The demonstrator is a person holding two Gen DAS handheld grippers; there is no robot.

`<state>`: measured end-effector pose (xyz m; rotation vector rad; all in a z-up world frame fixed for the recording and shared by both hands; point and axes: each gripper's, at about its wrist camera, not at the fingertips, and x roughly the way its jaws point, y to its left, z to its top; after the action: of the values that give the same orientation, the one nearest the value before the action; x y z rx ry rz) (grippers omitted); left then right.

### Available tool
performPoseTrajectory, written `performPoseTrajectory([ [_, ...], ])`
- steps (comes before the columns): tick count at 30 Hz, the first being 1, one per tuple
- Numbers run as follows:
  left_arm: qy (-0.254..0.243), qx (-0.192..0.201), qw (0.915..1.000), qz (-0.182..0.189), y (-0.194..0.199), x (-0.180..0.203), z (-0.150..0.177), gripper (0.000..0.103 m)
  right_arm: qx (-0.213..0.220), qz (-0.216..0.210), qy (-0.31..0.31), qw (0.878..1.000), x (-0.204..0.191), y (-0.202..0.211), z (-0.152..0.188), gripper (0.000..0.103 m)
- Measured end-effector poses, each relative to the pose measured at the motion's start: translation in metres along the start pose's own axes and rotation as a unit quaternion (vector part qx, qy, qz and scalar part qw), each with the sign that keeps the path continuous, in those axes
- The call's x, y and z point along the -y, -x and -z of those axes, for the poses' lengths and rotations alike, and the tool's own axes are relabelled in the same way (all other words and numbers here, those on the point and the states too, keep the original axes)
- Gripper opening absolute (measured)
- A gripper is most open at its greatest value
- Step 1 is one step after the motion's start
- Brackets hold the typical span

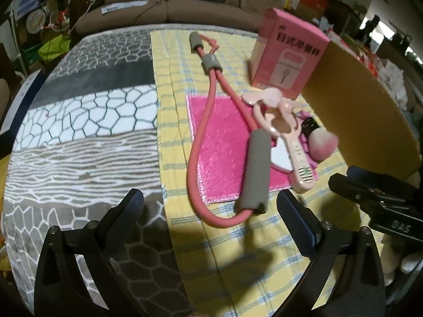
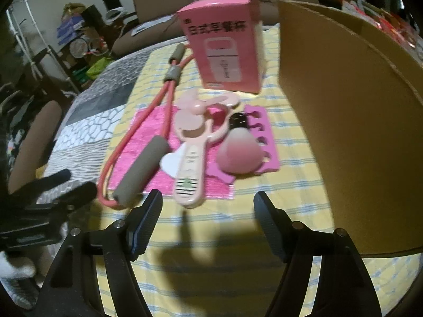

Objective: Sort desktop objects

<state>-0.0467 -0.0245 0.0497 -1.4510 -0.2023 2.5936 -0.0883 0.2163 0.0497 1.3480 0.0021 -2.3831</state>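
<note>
— What's laid out on that yellow checked cloth (image 2: pixel 238 237)?

— A tall pink cardboard packet with printed characters (image 2: pixel 224 45) stands upright at the back. In front of it lies a pale pink handheld fan with rabbit ears (image 2: pixel 194 153), its handle pointing toward us, resting on a shiny pink padded mat (image 1: pixel 214 142). A coral rubber exercise band with grey foam grips (image 1: pixel 255 171) loops across the mat's left side, one grip lying just beside the fan handle.

— And to the right of the fan?

— A fluffy pink-tipped makeup brush with a black handle (image 2: pixel 236 148), lying on a magenta foam toe separator (image 2: pixel 267 142). Beyond that, a big brown cardboard box (image 2: pixel 343 132) stands at the cloth's right edge.

— The grippers?

— The left gripper (image 1: pixel 208 216) hovers above the cloth, jaws spread wide, nothing between them. The right gripper (image 2: pixel 208 219) hangs near the fan handle, jaws apart and empty too.
</note>
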Motion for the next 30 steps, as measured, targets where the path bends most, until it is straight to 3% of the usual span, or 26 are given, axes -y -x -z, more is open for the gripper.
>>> performPoseTrajectory([
  [4,-0.004,0.013,0.9998,0.016,0.000,0.002,0.006,0.098,0.001,-0.014,-0.005,1.000,-0.006,-0.005,-0.001,0.074],
  [8,-0.063,0.027,0.9971,0.034,0.001,0.022,0.008,0.098,0.008,-0.025,-0.026,0.999,0.000,-0.003,0.000,0.074],
  [12,-0.093,0.015,0.9952,0.027,-0.011,0.039,0.005,0.075,0.014,-0.036,-0.047,0.998,0.009,0.001,0.000,0.074],
  [19,-0.128,-0.004,0.9917,0.008,-0.036,0.059,0.002,0.072,0.011,-0.043,-0.057,0.997,0.015,-0.001,0.002,0.074],
  [20,-0.134,-0.011,0.9910,0.000,-0.041,0.061,0.002,0.070,0.012,-0.044,-0.057,0.997,0.015,-0.001,0.002,0.074],
  [22,-0.140,-0.022,0.9898,-0.011,-0.050,0.062,0.003,0.052,0.014,-0.047,-0.058,0.997,0.016,0.000,0.002,0.074],
  [23,-0.142,-0.021,0.9896,-0.013,-0.051,0.061,0.003,0.052,0.014,-0.049,-0.058,0.997,0.016,0.000,0.002,0.074],
  [27,-0.137,-0.014,0.9904,-0.007,-0.048,0.056,0.002,0.028,0.011,-0.049,-0.054,0.997,0.015,-0.001,0.003,0.074],
  [30,-0.124,-0.008,0.9923,0.006,-0.039,0.052,-0.001,0.025,0.010,-0.051,-0.049,0.997,0.012,-0.001,0.003,0.074],
])
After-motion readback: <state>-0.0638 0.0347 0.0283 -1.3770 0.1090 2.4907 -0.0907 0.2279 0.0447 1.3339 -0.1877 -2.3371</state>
